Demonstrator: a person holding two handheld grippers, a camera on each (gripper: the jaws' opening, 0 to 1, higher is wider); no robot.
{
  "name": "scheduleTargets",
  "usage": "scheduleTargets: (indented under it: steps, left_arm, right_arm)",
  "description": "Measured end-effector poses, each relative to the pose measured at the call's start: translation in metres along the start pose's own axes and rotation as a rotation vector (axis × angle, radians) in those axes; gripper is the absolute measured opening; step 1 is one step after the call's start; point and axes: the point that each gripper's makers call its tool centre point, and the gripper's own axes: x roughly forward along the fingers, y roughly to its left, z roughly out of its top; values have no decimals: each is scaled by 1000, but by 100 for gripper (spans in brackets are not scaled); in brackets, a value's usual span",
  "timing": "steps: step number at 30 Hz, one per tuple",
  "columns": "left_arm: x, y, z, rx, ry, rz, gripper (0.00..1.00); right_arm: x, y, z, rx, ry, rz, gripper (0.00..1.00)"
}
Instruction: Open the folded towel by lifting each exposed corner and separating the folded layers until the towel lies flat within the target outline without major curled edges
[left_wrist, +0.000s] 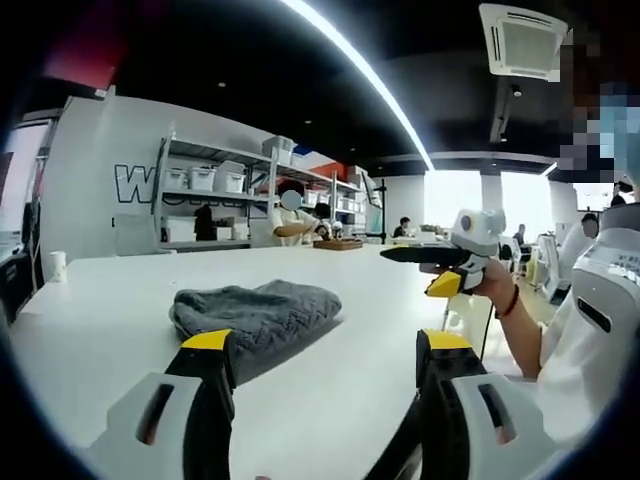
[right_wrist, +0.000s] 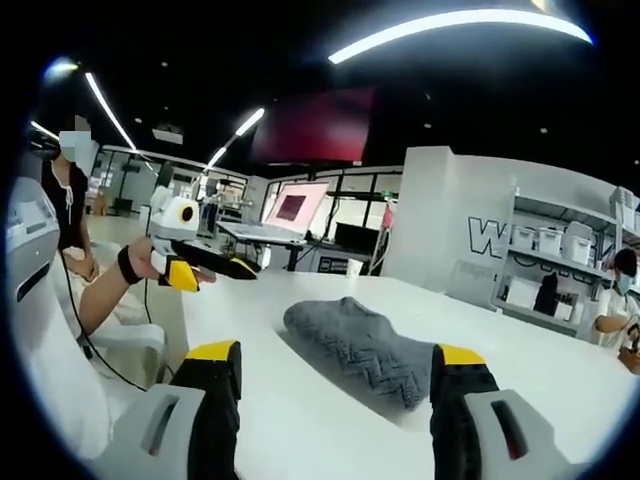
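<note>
On the white bench (left_wrist: 100, 320) the grey towel (left_wrist: 258, 312) lies folded, untouched; left hand-held gripper (left_wrist: 325, 385) and right hand-held gripper (right_wrist: 335, 395) hover with jaws apart. Best to pinch one exposed top-layer corner only, then lift slowly

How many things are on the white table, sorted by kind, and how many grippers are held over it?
Towels: 1, the folded grey towel
Cups: 1, the white cup at the table's far edge
Grippers: 2, left gripper and right gripper, both open
Total: 4

Wall lettering (left_wrist: 135, 184) partly behind shelving (left_wrist: 215, 205)
</note>
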Motion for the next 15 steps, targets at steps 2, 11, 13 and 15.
scheduleTargets:
  steps: [2, 11, 13, 15]
  left_arm:
    - [2, 0, -3, -12, 2, -12, 72]
    - [5, 3, -1, -25, -4, -16, 72]
    - [7, 2, -1, -30, -4, -27, 72]
    - [8, 3, -2, -28, 1, -27, 72]
  right_arm:
    - [2, -1, -1, 7, -3, 3, 75]
    - [6, -12, -7, 58, -4, -16, 74]
    - [7, -12, -6, 49, -12, -12, 74]
    - [9, -11, -6, 56, -10, 6, 75]
